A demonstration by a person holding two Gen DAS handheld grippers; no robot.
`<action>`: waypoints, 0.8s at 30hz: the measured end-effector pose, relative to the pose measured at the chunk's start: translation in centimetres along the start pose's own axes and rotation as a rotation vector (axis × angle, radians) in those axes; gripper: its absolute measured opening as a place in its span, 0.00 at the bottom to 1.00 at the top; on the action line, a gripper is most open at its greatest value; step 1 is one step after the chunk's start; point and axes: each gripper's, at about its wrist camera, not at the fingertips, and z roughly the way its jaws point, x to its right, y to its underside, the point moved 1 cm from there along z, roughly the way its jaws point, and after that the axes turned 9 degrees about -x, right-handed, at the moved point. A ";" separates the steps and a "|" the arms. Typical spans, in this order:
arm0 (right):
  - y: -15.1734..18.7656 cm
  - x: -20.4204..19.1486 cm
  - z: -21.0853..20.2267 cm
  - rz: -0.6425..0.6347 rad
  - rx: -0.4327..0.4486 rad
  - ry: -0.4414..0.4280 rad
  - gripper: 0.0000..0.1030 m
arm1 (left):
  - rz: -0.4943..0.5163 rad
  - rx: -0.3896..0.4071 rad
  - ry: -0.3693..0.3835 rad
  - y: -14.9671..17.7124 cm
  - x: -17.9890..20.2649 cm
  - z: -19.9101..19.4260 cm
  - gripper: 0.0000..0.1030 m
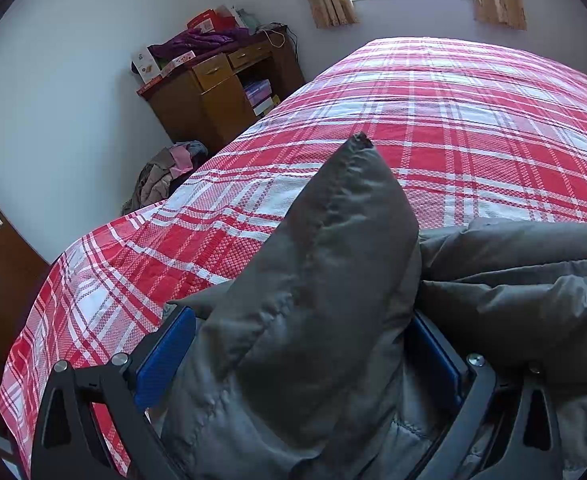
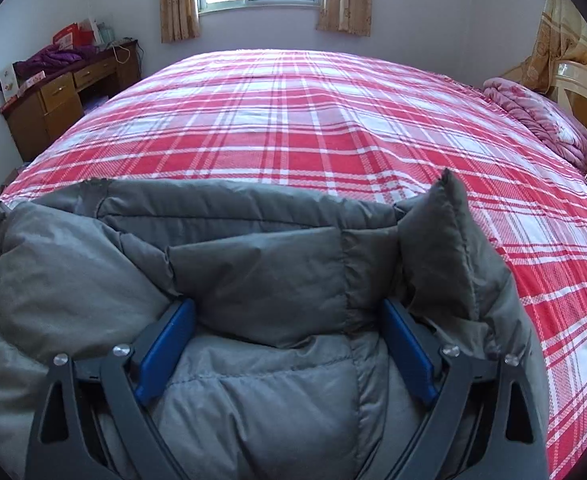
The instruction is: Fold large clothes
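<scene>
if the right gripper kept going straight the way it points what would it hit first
The grey puffer jacket bunched between the right gripper fingers already fills that line; past it lies the red plaid bedspread, though depth is unclear.

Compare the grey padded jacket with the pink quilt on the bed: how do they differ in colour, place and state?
The grey padded jacket is plain and bunched between both grippers at the bed's near edge; the pink quilt is flowered, untouched, heaped at the far right by the headboard. Both are puffy and stitched, and the quilt lies on the red plaid bedspread.
</scene>
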 end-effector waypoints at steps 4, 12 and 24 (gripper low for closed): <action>-0.1 0.0 0.2 0.001 -0.013 -0.001 0.92 | 0.001 0.000 -0.001 0.0 0.0 0.0 0.99; -0.2 -0.1 0.6 -0.004 -0.026 0.009 0.93 | 0.006 0.004 -0.013 0.0 0.1 -0.1 0.99; -0.3 -0.5 0.5 -0.020 -0.030 0.041 0.93 | 0.056 -0.016 0.002 -0.2 0.0 -1.1 0.99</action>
